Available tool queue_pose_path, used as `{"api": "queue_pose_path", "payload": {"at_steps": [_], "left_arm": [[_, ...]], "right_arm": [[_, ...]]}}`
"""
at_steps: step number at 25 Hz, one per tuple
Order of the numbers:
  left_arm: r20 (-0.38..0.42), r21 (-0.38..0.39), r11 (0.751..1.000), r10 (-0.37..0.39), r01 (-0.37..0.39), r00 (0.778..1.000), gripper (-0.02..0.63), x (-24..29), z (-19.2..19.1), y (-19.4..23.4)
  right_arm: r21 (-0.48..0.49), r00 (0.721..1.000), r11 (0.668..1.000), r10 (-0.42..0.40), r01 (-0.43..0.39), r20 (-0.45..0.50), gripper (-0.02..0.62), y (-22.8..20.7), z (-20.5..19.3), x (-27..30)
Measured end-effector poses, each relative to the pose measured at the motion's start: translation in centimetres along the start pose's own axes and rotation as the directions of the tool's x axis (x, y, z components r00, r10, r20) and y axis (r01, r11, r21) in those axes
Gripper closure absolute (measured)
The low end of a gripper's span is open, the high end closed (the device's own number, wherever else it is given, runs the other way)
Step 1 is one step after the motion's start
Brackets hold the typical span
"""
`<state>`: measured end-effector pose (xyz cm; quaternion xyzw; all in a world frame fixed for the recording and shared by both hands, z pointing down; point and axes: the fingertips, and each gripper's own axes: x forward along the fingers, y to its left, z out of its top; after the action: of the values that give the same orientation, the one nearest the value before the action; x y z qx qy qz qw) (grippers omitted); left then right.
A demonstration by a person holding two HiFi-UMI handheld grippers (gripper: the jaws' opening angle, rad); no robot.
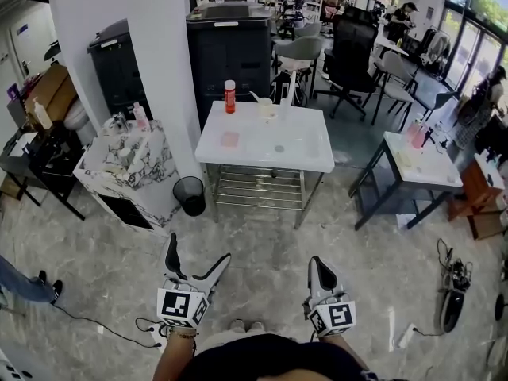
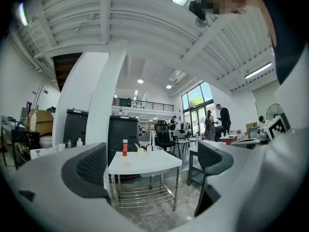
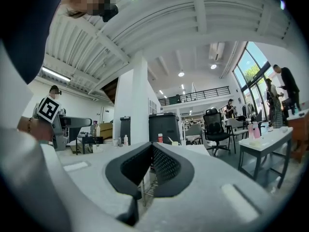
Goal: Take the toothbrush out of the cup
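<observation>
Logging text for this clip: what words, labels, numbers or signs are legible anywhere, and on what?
No text can be read in any view.
Red bottle on the white table: label too small to read.
Black cabinet: pale strip on top, blurred.
Left gripper and right gripper: square black-and-white marker patterns, no letters.

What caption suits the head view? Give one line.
Open left hand-held gripper and shut right hand-held gripper held short of a white rectangular table bearing a pale cup.
</observation>
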<state>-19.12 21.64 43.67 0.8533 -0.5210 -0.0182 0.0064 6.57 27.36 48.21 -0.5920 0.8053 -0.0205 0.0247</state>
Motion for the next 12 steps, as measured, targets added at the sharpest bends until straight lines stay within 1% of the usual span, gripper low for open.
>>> {"api": "queue_pose_path", "payload": {"at_steps": [4, 7, 12], "left_arm": [[-0.009, 0.000, 1.000, 0.004, -0.004, 1.000, 0.051, 1.0, -0.3, -0.3], [-0.014, -0.034, 0.999, 0.020, -0.020, 1.000, 0.051, 1.9, -0.3, -0.1], [-0.009, -0.045, 0.998, 0.048, -0.048, 0.999, 0.051, 2.9, -0.5, -0.2]], "right_arm": [[0.010, 1.000, 1.000, -0.014, 0.014, 0.000, 0.592, -1.0, 0.1, 0.4], [0.014, 1.000, 1.000, -0.019, 0.019, 0.004, 0.592, -1.8, 0.4, 0.9], [-0.010, 1.000, 1.000, -0.019, 0.019, 0.006, 0.592, -3.4, 0.5, 1.4]]}}
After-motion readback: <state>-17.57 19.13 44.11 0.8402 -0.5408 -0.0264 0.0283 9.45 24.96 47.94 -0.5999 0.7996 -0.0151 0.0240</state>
